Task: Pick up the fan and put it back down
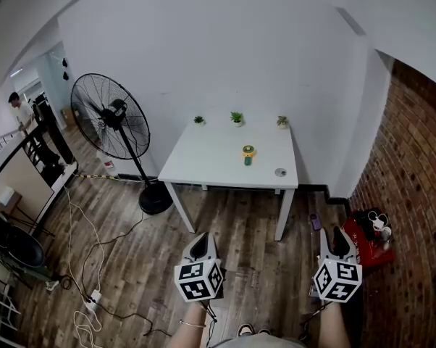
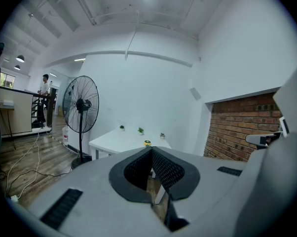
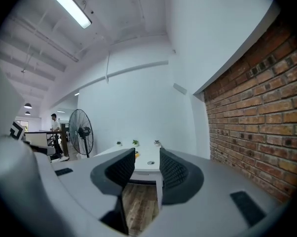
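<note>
Fan (image 1: 248,153) upright on table (image 1: 203,159)

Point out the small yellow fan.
Head view: the small yellow fan stands right of centre on the white table, just left of a small grey disc.

Office-type rm, brick wall (image 1: 413,194), white table (image 1: 211,162)

Three small potted plants (image 1: 237,117) line the far edge of the white table (image 1: 211,158), a brick wall (image 1: 413,194) standing at right.
</note>
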Tool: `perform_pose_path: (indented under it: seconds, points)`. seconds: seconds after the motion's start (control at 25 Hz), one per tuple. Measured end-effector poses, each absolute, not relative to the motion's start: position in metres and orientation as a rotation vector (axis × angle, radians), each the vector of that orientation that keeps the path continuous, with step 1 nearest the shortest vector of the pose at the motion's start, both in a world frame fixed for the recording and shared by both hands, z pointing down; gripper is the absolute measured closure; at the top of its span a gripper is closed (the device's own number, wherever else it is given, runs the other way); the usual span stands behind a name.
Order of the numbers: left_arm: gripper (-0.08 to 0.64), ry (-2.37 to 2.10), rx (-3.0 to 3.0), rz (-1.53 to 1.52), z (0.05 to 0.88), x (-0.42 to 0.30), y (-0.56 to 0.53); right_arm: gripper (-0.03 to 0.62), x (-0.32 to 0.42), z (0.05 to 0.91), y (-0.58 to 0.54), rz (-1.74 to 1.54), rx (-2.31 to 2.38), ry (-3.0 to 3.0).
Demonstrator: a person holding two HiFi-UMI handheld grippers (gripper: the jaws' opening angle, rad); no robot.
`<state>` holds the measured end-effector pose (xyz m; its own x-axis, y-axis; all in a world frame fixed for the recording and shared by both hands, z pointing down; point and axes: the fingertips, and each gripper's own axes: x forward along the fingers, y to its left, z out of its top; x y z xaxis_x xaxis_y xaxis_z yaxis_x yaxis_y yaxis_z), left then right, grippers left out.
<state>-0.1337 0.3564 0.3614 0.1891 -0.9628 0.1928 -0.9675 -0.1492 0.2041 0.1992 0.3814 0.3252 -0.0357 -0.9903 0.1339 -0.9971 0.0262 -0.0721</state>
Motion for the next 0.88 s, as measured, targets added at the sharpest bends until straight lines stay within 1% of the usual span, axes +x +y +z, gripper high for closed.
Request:
perform_pose_path:
  seconds: [0.2,0.48,0.88]
  points:
    - [0.554,-1.835,2.194,0.015,0.360,-0.143,0.347,0.373,0.186,0.325,0.376,0.224,2.146,-2.221]
    - [0.554,-1.823,2.183,0.023,0.372,-0.150,0.340,0.354,0.182,0.332,0.372,0.236,2.162,-2.196]
    - [0.554,-1.805,2.159,0.053,0.387,-0.157,0.315,0.357,0.183,0.348,0.353,0.297,2.171,-2.143]
